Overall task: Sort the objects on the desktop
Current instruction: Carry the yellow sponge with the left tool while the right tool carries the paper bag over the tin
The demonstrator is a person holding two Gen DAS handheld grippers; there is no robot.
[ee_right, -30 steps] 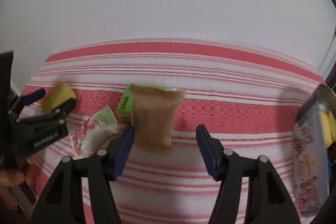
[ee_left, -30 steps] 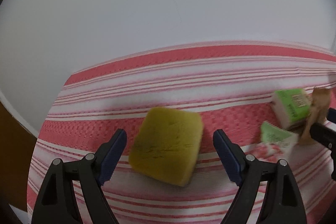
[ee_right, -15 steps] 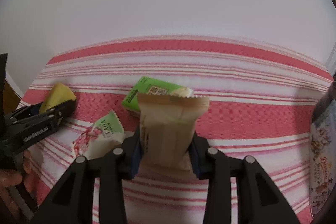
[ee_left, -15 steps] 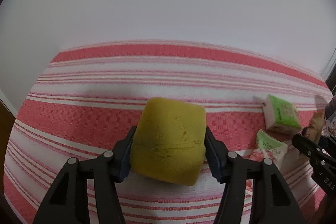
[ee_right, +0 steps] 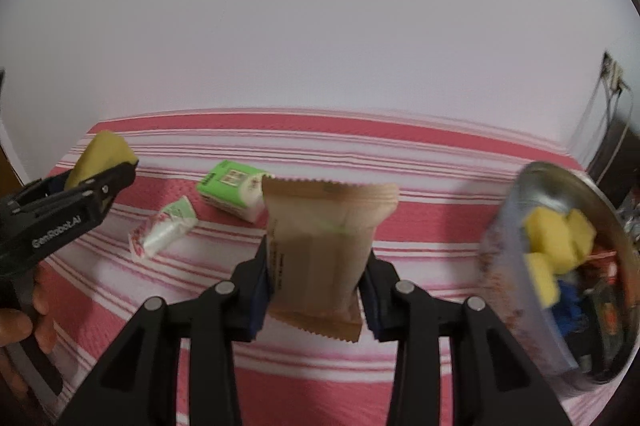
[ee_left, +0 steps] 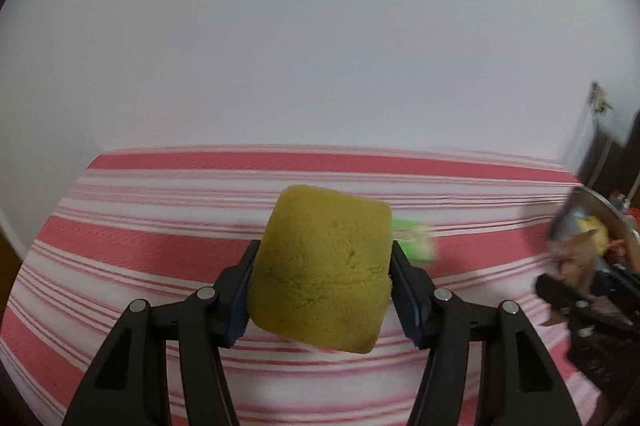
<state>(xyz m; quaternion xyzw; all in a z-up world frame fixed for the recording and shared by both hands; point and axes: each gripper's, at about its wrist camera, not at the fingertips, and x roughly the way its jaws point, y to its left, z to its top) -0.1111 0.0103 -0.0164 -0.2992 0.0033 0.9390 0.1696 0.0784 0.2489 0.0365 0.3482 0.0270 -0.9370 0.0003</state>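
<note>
- Left wrist view: the left hand-held gripper [ee_left: 322,290] is clamped on a mustard-yellow, rounded block of sponge [ee_left: 322,270], its blue pads pressing the block's two sides; the porous foam bulges a little above the pads and is held clear of the red-and-white striped cloth covering the surface [ee_left: 160,238].
- Right wrist view: the right hand-held gripper [ee_right: 316,290] is closed on a tan, matte snack packet with crimped, saw-toothed ends [ee_right: 324,246], which stands roughly upright between the pads, lifted off the cloth.
- On the cloth behind the packet, to the left, lies a small green-and-white carton [ee_right: 232,192]; nearer and further left lies a small white sachet with green and red print [ee_right: 162,228], apart from the carton.
- At the right edge sits a round metal bowl [ee_right: 560,178], tilted in the fisheye, holding several yellow sponge blocks [ee_right: 556,238] among blurred blue and dark items.
- A person's fingers [ee_right: 24,322] show at the far left, on the left gripper's handle.
</note>
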